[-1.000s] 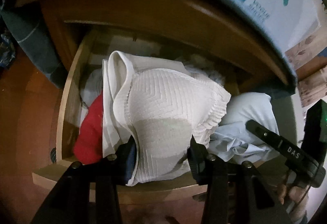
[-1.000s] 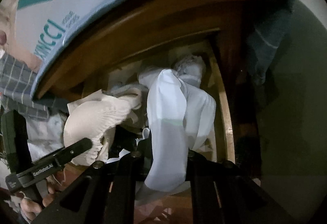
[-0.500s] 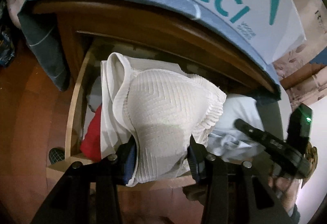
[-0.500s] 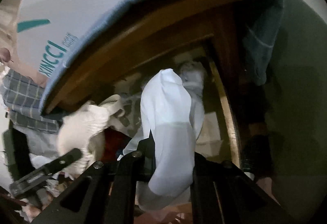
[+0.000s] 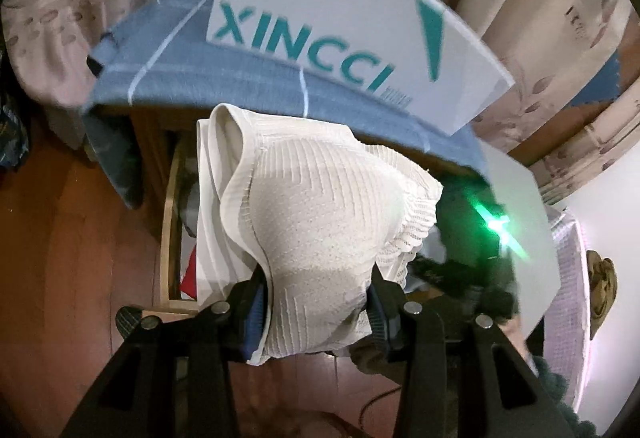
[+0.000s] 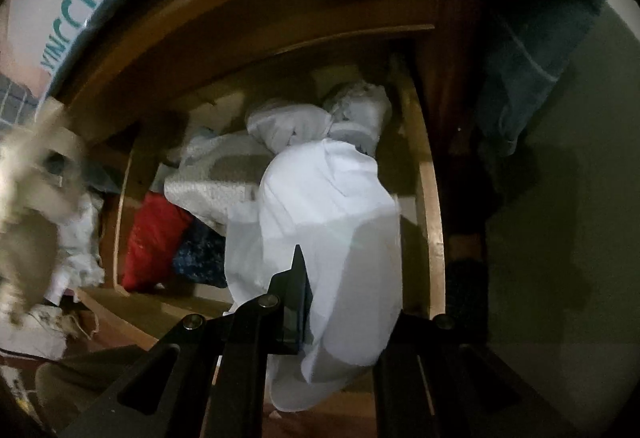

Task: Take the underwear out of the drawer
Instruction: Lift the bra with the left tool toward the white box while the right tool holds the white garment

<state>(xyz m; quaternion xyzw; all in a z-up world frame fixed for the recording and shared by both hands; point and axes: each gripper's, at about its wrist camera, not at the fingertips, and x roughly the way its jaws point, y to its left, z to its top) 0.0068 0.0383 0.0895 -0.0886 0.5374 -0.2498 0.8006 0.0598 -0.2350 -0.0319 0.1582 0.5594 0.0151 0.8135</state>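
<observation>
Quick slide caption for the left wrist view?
Left gripper clamps cream ribbed underwear above the open drawer.

The right gripper [image 6: 336, 302] is clamped on a plain white garment [image 6: 328, 206] that drapes over its fingers above the open wooden drawer [image 6: 430, 198]. Inside the drawer lie a red garment [image 6: 150, 238], a dark blue patterned piece [image 6: 200, 254], a textured white piece [image 6: 216, 178] and bundled white cloth [image 6: 320, 114]. A blurred cream garment [image 6: 28, 198] fills the left edge.
</observation>
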